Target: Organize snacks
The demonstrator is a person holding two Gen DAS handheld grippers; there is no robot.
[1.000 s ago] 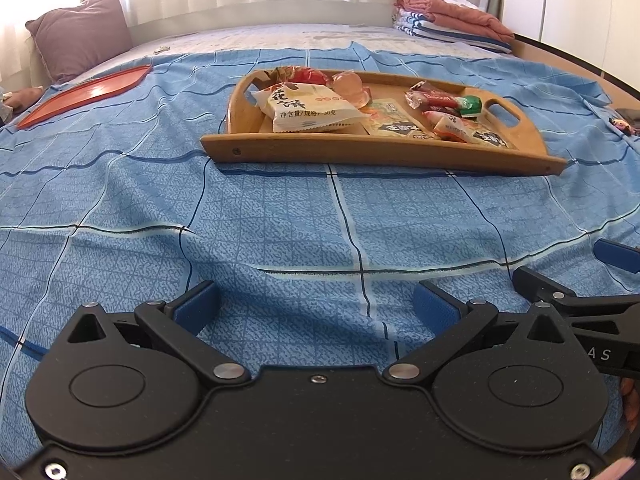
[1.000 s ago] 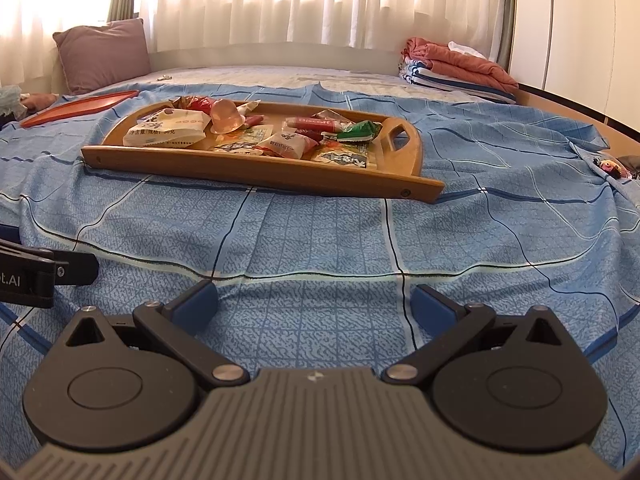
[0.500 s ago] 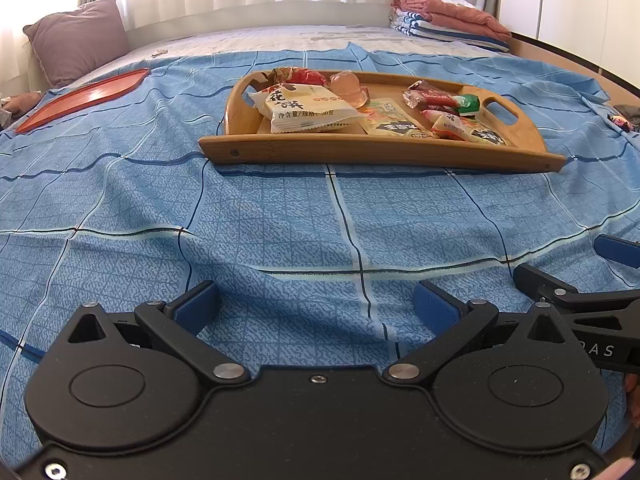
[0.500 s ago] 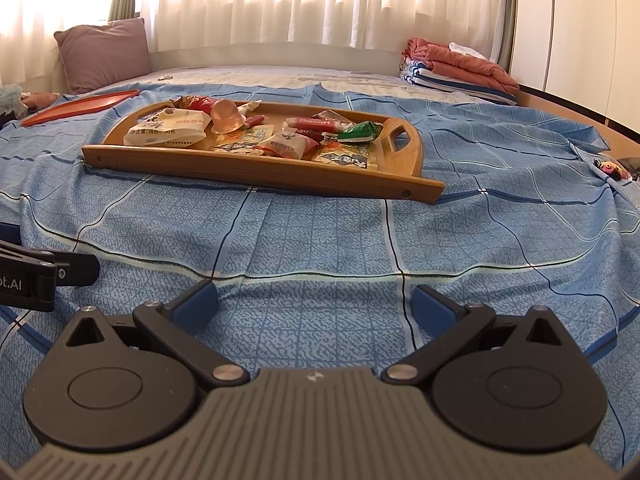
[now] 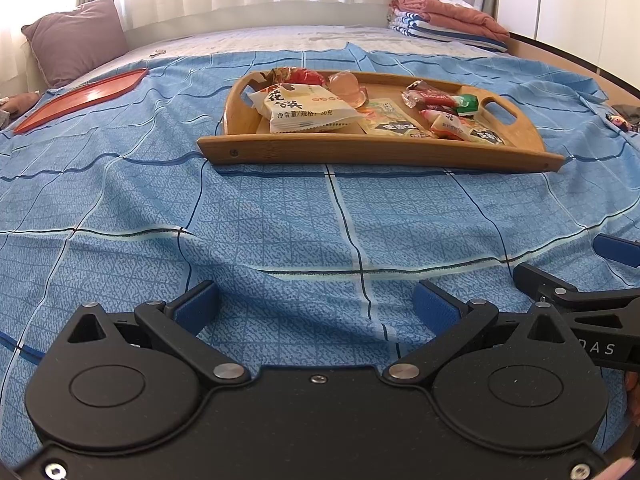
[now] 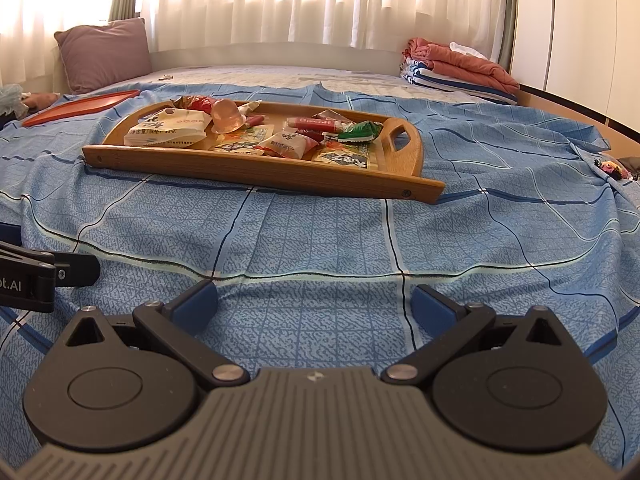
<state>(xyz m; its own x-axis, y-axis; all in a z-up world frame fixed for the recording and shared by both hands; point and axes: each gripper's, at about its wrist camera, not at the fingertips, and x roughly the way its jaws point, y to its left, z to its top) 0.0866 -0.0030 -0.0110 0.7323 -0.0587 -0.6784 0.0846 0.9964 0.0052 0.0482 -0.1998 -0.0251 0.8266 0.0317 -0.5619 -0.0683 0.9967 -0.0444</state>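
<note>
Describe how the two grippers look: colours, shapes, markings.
Both share a build: black linkage arms with silver pivot pins, two round black discs at the base, and blue pads on the fingers. The left gripper has a smooth black body; the right gripper has a ribbed grey one. White lettering marks each gripper's side, cut off in both views. No cables or sleeves show.

A: What is sitting where on the bed?

B: The wooden tray [image 5: 376, 154] is lying on the bedsheet [image 5: 280, 216], ahead of both grippers. The flat tray [image 5: 80, 98] is resting well off to its left, near the pillow [image 5: 76, 40].

A: And inside the wooden tray?

B: The large snack packet [image 5: 304, 110] is lying at the left end, the jelly cup [image 5: 348, 88] just behind it. The Biscoff packet [image 6: 316, 123] is sitting towards the right, with the small wrapped candy [image 6: 360, 132] beside the right handle. Folded blankets [image 6: 460, 68] are lying far behind, right.
</note>
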